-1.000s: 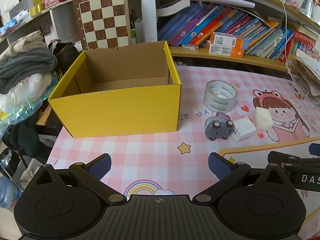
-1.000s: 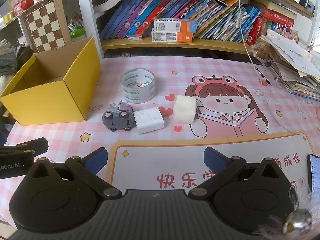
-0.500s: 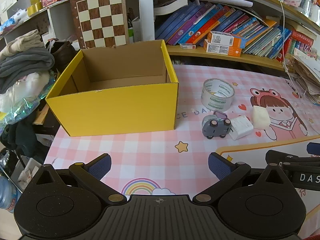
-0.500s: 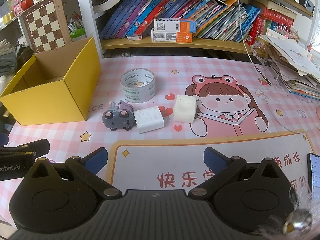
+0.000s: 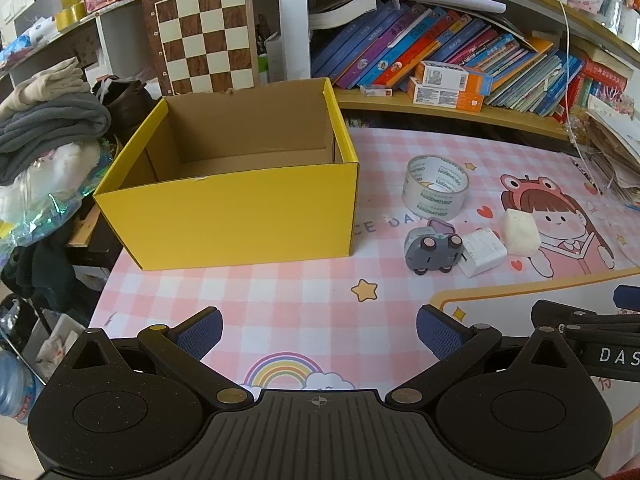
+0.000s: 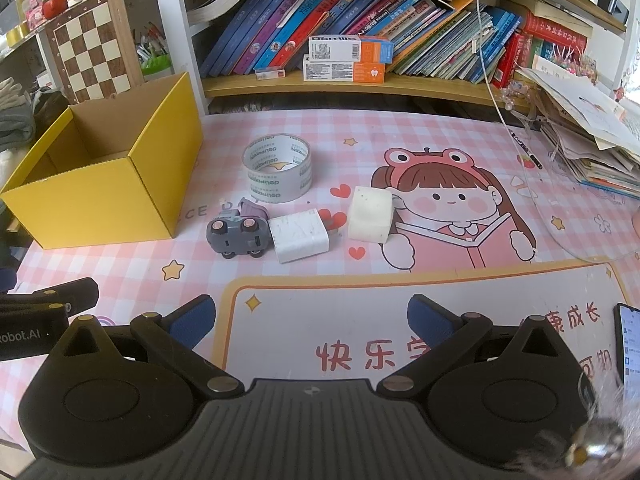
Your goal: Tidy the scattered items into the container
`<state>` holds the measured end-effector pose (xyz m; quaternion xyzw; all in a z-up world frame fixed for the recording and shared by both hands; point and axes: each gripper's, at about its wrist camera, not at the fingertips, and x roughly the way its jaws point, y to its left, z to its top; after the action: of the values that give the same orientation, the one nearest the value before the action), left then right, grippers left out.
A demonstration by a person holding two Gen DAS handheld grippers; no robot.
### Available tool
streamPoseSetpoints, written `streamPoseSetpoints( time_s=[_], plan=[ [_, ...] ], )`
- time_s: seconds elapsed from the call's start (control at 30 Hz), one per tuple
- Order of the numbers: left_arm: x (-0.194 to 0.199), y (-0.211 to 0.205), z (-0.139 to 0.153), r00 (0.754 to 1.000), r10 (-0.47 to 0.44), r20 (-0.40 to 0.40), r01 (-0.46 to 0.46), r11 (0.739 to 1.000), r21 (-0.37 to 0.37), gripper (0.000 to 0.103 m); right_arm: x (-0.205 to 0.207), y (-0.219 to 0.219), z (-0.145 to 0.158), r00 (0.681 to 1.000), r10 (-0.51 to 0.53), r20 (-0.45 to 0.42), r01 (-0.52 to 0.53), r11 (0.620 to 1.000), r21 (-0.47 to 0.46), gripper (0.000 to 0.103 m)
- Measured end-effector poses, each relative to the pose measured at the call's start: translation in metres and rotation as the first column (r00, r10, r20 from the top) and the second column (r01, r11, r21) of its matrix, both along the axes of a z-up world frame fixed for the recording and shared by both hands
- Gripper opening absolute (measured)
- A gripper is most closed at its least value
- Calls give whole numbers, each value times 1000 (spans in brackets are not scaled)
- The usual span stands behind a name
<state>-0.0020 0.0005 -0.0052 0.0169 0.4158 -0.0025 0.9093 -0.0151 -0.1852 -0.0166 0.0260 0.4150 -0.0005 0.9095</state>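
In the left wrist view an open yellow cardboard box with a plain brown inside stands at centre left of the frame on the pink checked table, with nothing visible in it. To its right lies a roll of clear packing tape, flat on its side and apart from the box. Below the tape sits a small grey toy car, with a white square charger plug touching its right end, and a pale cream foam block just beside the plug. At the bottom of the frame the left tool hangs over the table with its blue-padded fingers spread wide and nothing between them. In the right wrist view the right tool is likewise spread and empty, low in the frame, well short of the items.
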Motion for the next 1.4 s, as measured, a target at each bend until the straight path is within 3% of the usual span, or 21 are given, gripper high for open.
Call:
streamPoseSetpoints(
  time_s=[1.4],
  plan=[
    [9,0,0,1000,-15,-8,14,999,-30,103,4,0,-1,1000,11,1,-11,1000,-10,103]
  ],
)
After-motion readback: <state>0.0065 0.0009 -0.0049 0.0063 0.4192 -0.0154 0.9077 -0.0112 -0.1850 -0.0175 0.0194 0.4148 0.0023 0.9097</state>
